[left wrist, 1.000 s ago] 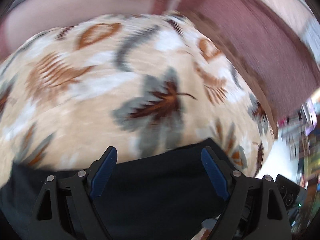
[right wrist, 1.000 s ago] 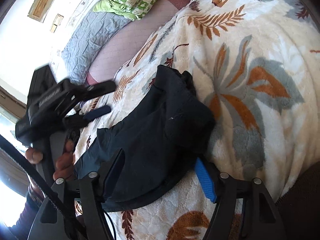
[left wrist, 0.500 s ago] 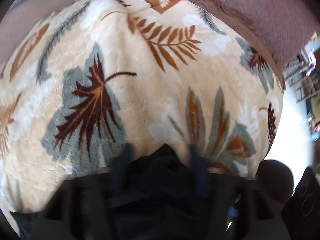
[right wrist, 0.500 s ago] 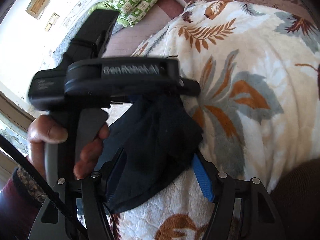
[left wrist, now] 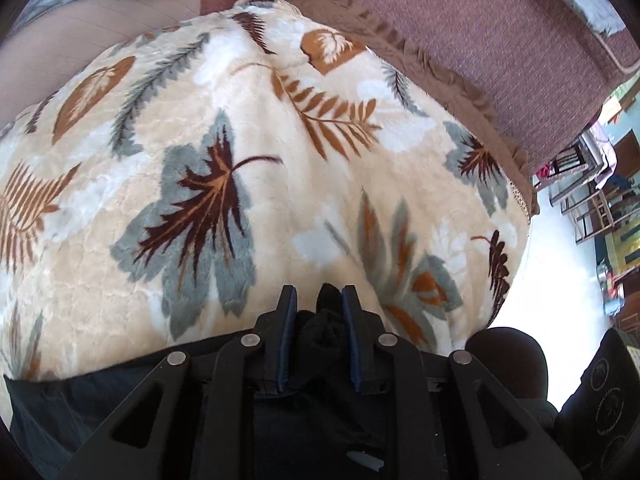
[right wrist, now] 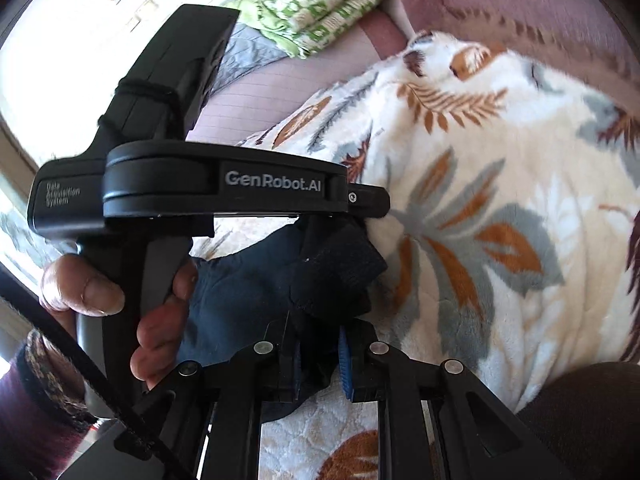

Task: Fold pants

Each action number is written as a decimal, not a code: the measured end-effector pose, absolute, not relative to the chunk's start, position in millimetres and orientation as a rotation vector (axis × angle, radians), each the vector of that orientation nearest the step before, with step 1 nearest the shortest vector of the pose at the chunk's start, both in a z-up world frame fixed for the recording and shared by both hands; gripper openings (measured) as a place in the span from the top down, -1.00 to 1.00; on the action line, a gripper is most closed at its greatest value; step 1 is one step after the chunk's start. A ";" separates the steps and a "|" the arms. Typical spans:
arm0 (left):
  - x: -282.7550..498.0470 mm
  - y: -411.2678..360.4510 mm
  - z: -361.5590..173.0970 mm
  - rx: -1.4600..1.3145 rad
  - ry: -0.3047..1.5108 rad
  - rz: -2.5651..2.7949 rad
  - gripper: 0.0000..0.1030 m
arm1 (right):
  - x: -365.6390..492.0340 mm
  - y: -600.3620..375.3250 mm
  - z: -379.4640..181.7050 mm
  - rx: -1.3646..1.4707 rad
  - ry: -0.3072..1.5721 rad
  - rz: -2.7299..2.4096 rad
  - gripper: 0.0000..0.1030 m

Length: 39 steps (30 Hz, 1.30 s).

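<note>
While both tools are clamped tight, the dark pants are caught between them. The left tool point(left wrist: 319, 300) has its blue-lined fingers drawn close together on a bunched fold of the pants point(left wrist: 326, 328), and a small peak of black cloth pokes out past the fingertips. Nearer than that, the rest of the garment spreads wide beneath the tool's black frame, reaching out to the left along the near edge of the view.

The right tool point(right wrist: 318, 344) is likewise squeezed onto the pants point(right wrist: 256, 280), gripping a thick wad of navy fabric between its pads. From there the cloth rises away toward the far left, where the left tool's body, marked with white lettering, crosses over it. A hand point(right wrist: 120, 300) wraps that tool's grip, thumb and fingers showing around the handle, with a dark red sleeve at the wrist.

Under everything lies a plush cream blanket point(left wrist: 280, 152) printed with brown, orange and grey leaves, and the pants rest on its near part. Its brown border runs along the far right. Beyond it sits a mauve mattress surface point(left wrist: 480, 40), and at the far left a folded green patterned cloth point(right wrist: 320, 12) lies on a grey quilt point(right wrist: 244, 60). Off to the right of the bed, a bright floor and some chairs point(left wrist: 588, 200) are visible.
</note>
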<state>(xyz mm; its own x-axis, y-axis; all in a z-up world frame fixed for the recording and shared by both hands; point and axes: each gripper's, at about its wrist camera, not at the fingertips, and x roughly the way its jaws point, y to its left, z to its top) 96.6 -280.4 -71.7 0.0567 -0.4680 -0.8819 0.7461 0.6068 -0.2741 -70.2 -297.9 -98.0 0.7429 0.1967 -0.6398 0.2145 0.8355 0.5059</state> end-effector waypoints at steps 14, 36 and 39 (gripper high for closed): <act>118.8 -166.4 -54.7 -0.054 1.182 -0.846 0.60 | -49.7 -219.6 -53.2 0.321 0.758 0.130 0.68; 59.3 92.5 -57.4 -0.585 0.948 -0.423 -0.10 | -14.4 -84.4 -87.3 0.126 0.957 0.575 -0.31; 49.9 101.8 -61.7 -0.624 0.941 -0.403 -0.12 | -23.4 -89.9 -75.7 0.233 0.994 0.655 -0.31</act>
